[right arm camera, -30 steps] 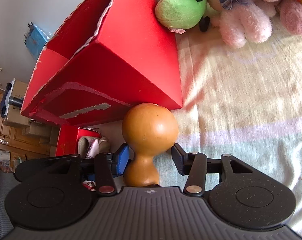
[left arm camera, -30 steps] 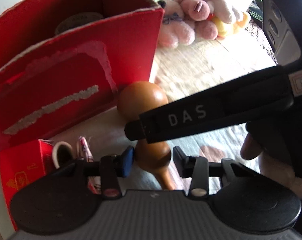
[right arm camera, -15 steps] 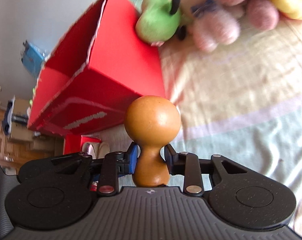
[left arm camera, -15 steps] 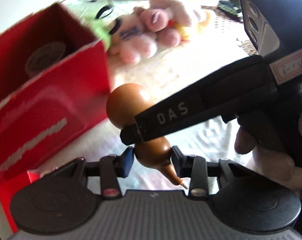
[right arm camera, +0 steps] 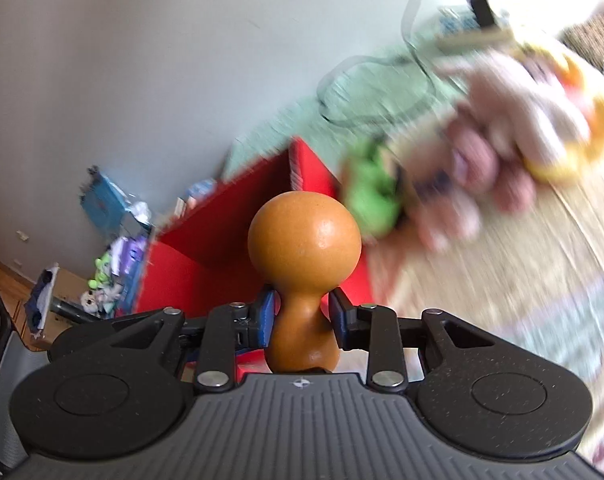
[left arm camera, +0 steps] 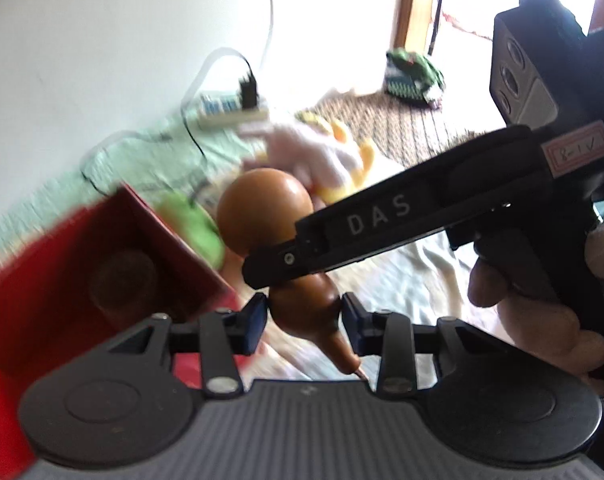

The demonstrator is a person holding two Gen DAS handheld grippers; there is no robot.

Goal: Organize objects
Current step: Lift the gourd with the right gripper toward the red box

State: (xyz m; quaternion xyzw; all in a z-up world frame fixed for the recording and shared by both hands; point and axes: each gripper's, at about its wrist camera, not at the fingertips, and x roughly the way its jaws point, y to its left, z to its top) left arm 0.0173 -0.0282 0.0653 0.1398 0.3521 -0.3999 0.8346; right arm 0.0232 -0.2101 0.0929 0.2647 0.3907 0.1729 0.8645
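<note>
**A:** Which step are you on?

**B:** You're carrying. Your right gripper (right arm camera: 300, 314) is clenched on the waist of the brown gourd (right arm camera: 304, 248), round end pointing away from you, and it's up in the air beside the open red box (left arm camera: 102, 248). Your left gripper (left arm camera: 302, 322) is spread wide, its pads either side of the gourd's narrow end; whether they touch it, you can't tell from here.

**A:** And the box?

**B:** It's to the left of the gourd, mouth open, with something round and dark already at the bottom. The plush toys (left arm camera: 322, 156) lie on the blanket (right arm camera: 502, 280) beyond.

**A:** Next?

**B:** My guess is the gourd goes in the box. You'd need to bring it over the opening, clear the near wall, lower it, then release. Keep your left gripper out of the way.
</note>
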